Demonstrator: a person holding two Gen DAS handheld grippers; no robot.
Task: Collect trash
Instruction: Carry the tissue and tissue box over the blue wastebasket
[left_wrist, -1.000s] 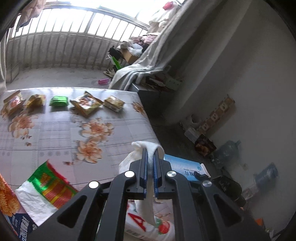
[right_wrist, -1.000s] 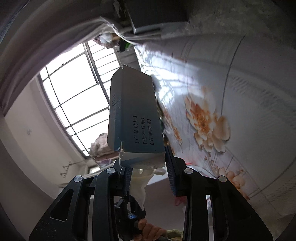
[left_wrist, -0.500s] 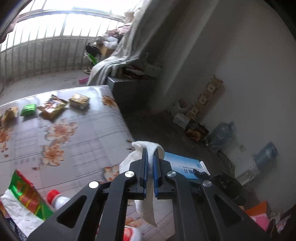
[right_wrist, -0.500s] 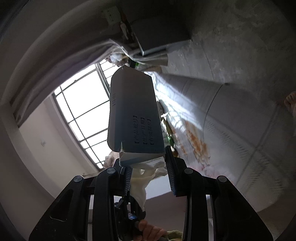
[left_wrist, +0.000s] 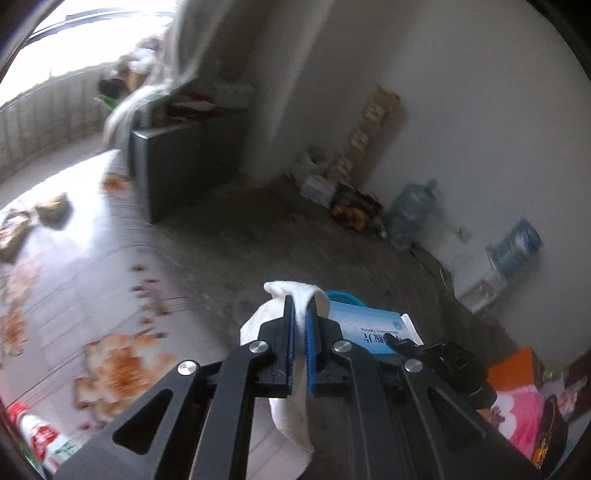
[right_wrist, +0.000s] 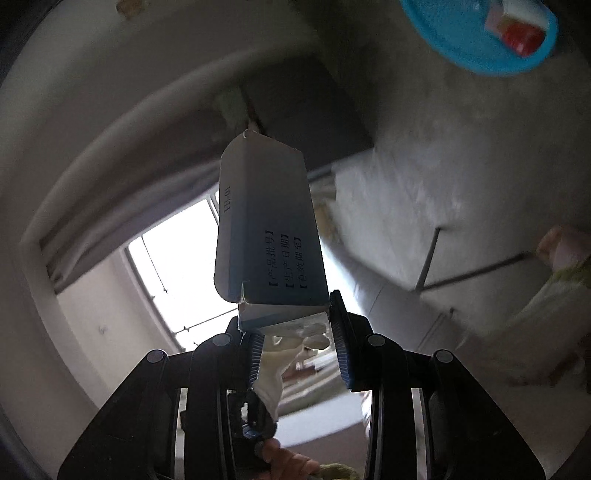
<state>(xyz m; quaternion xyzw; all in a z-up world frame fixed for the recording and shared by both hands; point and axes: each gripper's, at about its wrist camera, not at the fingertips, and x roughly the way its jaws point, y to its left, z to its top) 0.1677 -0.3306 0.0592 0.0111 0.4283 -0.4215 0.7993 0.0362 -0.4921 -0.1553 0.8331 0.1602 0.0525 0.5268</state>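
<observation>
Both views have swung off the floral worktop (left_wrist: 62, 280) and onto bare concrete floor (left_wrist: 236, 240), where a second ago the flowered cloth and its row of snack packets filled the left wrist view. Those packets (left_wrist: 51, 206) now sit blurred at the far left edge, well away from the blue bin (right_wrist: 476, 40), which has newly come into sight at the top right of the right wrist view with a red-and-white packet (right_wrist: 517, 26) already inside. That reads as the carry stage of the job: two pieces of trash lifted, the drop not yet made.

The left gripper (left_wrist: 301, 332) tilts downward toward the floor, its jaws all but closed on a crumpled white tissue (left_wrist: 295, 417) that bulges over the fingertips and trails below them. Just to its right, a sliver of the bin's blue rim (left_wrist: 345, 295) shows behind the carton.

The right gripper (right_wrist: 295, 332) points roughly level, rolled so the room appears sideways. Its jaws stand part open, clamped across the near end of a blue medicine box (right_wrist: 267, 225) whose long body projects forward, printed side to the camera; the bin lies well beyond its far end. The tissue hangs beneath it, and a hand (right_wrist: 284, 458) shows at the bottom edge, on the left gripper's handle.
</observation>
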